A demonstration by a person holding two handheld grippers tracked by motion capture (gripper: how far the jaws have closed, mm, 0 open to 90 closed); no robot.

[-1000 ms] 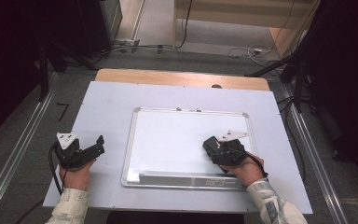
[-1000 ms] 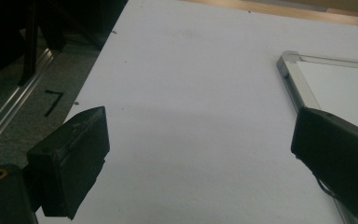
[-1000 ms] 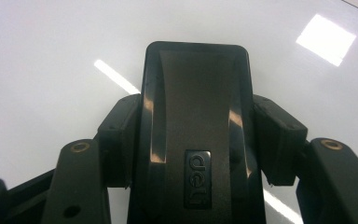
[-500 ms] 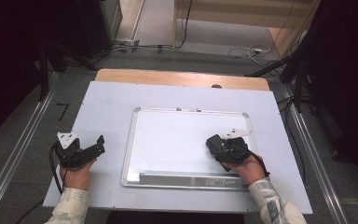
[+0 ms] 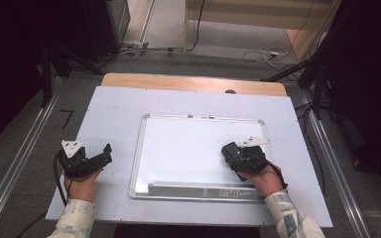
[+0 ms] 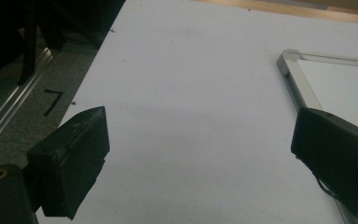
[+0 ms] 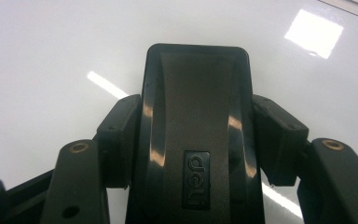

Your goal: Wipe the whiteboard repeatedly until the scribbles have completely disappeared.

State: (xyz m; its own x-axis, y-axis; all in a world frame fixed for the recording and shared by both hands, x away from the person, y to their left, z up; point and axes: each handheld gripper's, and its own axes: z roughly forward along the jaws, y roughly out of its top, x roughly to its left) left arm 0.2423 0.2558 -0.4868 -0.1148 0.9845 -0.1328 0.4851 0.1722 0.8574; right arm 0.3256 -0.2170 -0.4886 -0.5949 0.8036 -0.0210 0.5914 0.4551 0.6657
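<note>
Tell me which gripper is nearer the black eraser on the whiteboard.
Right. The right gripper is clamped on the black eraser, pressing it on the whiteboard. The left gripper sits open on the table, left of the board's frame, well apart.

Tbl (image 5: 109,106) w/ whiteboard (image 5: 198,148).

Lab/test rig: alu rails (image 5: 17,163), floor cables (image 5: 144,49), dark surrounds.

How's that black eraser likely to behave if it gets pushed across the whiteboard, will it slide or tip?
The black eraser looks like hard, glossy plastic, so it is probably stiff and light. The right gripper clamps its sides without visible flex. On the shiny whiteboard it should probably glide easily; being low and broad, it seems unlikely to tip or roll.
</note>
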